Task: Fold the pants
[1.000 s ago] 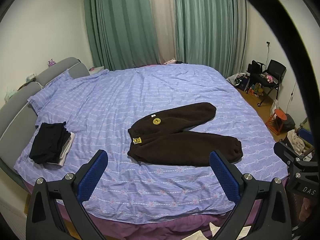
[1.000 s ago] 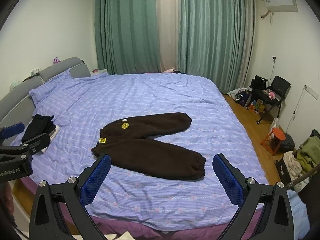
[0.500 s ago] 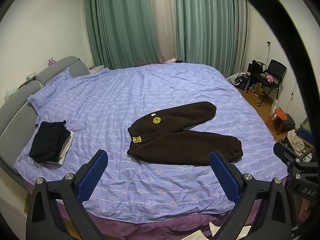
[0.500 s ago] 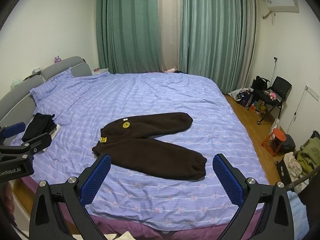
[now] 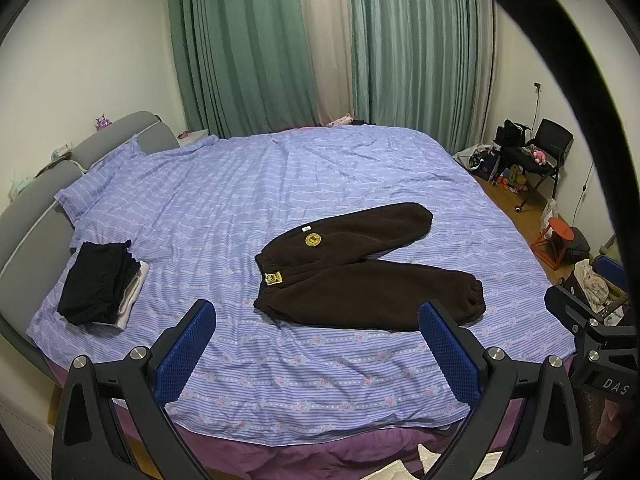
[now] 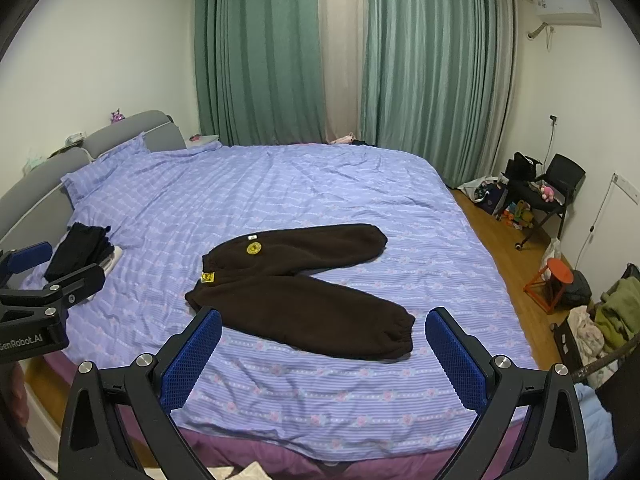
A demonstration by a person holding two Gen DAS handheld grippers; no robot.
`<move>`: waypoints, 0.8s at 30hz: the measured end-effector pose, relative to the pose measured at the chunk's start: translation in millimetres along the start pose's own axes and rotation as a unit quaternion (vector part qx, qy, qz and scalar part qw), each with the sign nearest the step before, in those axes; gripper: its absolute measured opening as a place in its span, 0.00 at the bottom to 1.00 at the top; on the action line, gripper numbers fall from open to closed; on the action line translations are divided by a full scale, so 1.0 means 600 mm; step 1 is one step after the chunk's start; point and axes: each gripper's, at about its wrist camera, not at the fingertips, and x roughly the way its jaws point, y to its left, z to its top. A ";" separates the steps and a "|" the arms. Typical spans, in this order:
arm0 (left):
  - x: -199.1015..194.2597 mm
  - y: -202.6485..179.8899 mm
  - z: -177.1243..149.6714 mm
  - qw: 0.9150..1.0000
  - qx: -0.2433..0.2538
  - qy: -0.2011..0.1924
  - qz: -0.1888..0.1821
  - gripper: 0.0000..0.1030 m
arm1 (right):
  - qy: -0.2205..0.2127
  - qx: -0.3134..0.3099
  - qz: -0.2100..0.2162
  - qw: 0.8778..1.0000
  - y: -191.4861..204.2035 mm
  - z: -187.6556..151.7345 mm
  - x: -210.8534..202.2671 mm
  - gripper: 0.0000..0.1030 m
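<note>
Dark brown fleece pants [image 5: 360,268] flat mid-bed [image 5: 280,184], 2 fuzzy legs splayed in V, elastic cuffs, 2 yellow patches near waistband. Striped lilac sheet, lightly wrinkled. Folded black stack [image 5: 96,280] well left of pants, by grey padded headboard [image 5: 36,208]. Left gripper [image 5: 316,344], right gripper [image 6: 322,346]: blue mesh-textured fingers [image 6: 192,356] spread wide, empty, short of pants.

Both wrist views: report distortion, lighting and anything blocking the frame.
Left wrist view: strong fisheye bend, dark vignette corners, a black curved band crossing the upper right; brown pants sharp under soft, even light. Right wrist view: same barrel bend, curtains bowed, no glare, the left gripper intruding at the left edge.
</note>
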 end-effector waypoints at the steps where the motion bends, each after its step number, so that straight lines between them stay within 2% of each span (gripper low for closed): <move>1: 0.000 0.000 0.000 1.000 0.000 0.000 0.000 1.00 | 0.000 0.000 0.000 1.000 0.000 0.000 0.000 1.00; 15: 0.004 0.001 -0.001 1.000 -0.003 0.004 0.002 1.00 | 0.001 -0.001 0.000 1.000 0.002 -0.003 0.001 1.00; 24: 0.033 0.009 0.000 1.000 -0.009 0.026 0.002 1.00 | 0.019 -0.007 0.002 1.000 0.000 0.001 0.019 1.00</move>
